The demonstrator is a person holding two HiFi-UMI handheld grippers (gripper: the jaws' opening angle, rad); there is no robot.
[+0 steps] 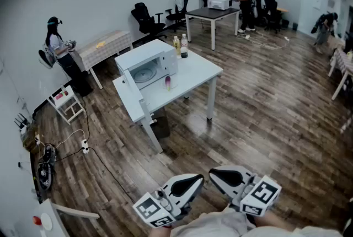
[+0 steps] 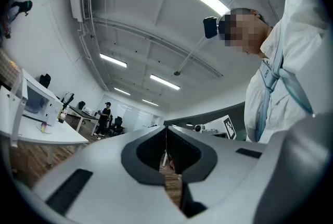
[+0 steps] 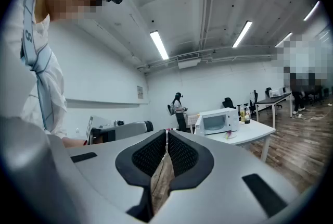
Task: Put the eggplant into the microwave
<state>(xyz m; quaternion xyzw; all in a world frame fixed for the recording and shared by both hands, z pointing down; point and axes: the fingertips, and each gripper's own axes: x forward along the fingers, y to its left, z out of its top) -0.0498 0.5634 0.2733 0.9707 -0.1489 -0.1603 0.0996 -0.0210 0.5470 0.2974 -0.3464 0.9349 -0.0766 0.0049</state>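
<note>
The small purple eggplant (image 1: 168, 83) lies on the white table (image 1: 196, 73), just in front of the white microwave (image 1: 148, 63), whose door (image 1: 129, 79) stands swung open. Both grippers are far from the table, low at the bottom of the head view, close to the person's body. My left gripper (image 1: 197, 179) and right gripper (image 1: 213, 174) point toward each other, each shut with nothing between its pads. In the left gripper view the microwave (image 2: 32, 99) is far off at the left. The right gripper view shows the microwave (image 3: 218, 121) and the eggplant (image 3: 227, 135) in the distance.
Two bottles (image 1: 180, 46) stand on the table beside the microwave. A person (image 1: 60, 51) stands by a side table at the left wall, and another (image 1: 244, 3) at a black desk in the back. Cables and a power strip (image 1: 84, 146) lie on the wooden floor.
</note>
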